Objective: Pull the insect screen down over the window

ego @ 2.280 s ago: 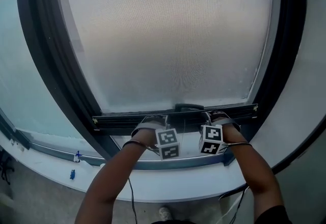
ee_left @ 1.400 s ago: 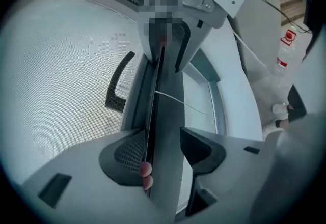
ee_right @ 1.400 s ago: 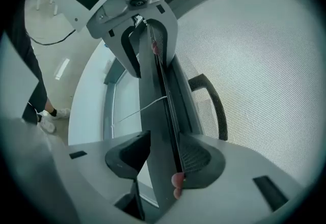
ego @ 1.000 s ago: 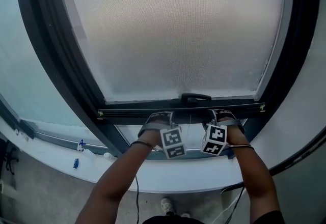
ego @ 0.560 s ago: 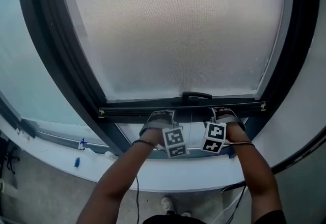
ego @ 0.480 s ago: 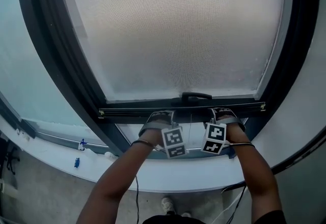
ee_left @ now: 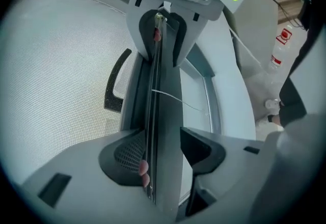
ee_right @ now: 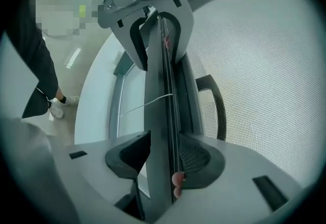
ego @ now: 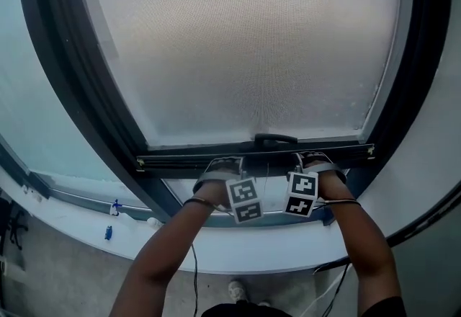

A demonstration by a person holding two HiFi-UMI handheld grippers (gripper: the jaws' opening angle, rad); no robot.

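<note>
Though near the sill (ego: pixel 238 254), screen bar (ego: pixel 180 162) inside left gripper (ee_left: pixel 162 146), right gripper (ee_right: pixel 164 149).

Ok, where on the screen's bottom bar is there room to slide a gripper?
Free: the dark metal bar between its left end and the left gripper, and a shorter stretch right of the right gripper. Crowded: the middle, under the black handle.

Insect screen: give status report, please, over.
Left tongs shut on bottom bar, right tongs shut on it too. Insect screen nearly down, bar just above lower frame. Nothing seen blocking.
</note>
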